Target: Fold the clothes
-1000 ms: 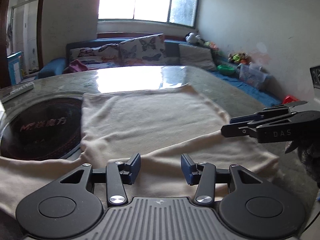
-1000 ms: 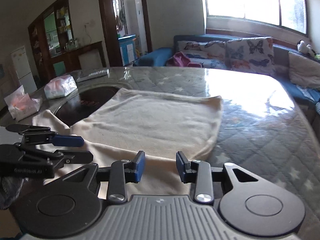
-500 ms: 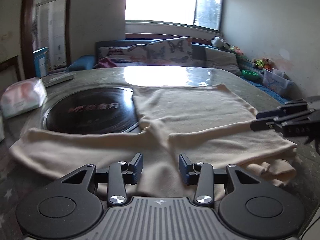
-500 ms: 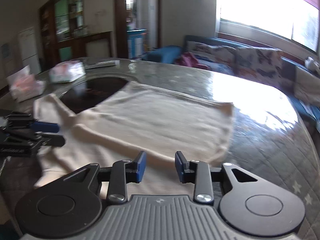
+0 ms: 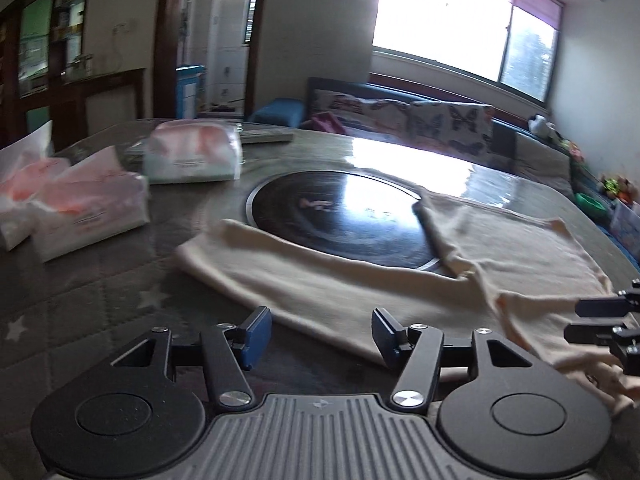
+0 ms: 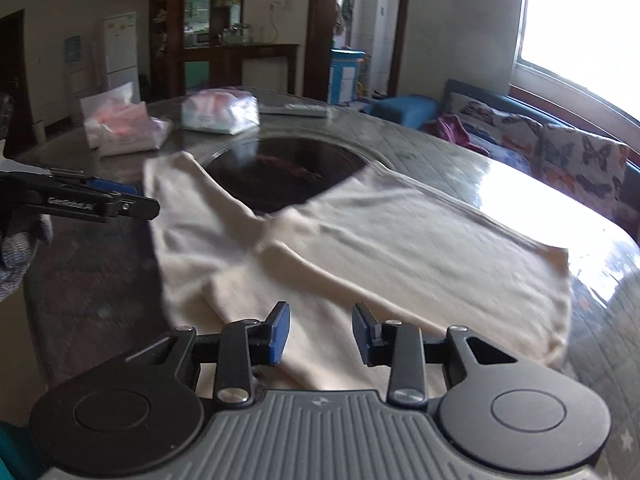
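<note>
Hovering: left gripper (image 5: pixel 318 334) jaws spread, nothing between them, over the near edge of the sleeve; right gripper (image 6: pixel 318 330) jaws also spread and empty, above the garment's near hem.
garment: cream top (image 6: pixel 400 256) spread flat on the table (image 5: pixel 100 292), body toward 2 o'clock in the left view, one sleeve (image 5: pixel 288 264) running out toward 9 o'clock.
sleeve edge: cuff end lies on bare quilted tabletop, just short of the tissue packs (image 5: pixel 84 216); the sleeve skirts the near rim of the black round hob (image 5: pixel 344 216).
body edge: far hem straight, far-right corner near 3 o'clock in the right view; some bunching at the near right corner by the right gripper's tips.
open room: bare tabletop at 7 to 9 o'clock of the left gripper; glossy clear stretch beyond the far hem toward 1 o'clock.
clutter: third pack (image 6: pixel 218 114) and a flat remote (image 6: pixel 298 109) at 11 o'clock, well apart from the cloth.
blur: both views motion-smeared, fine folds unclear.
</note>
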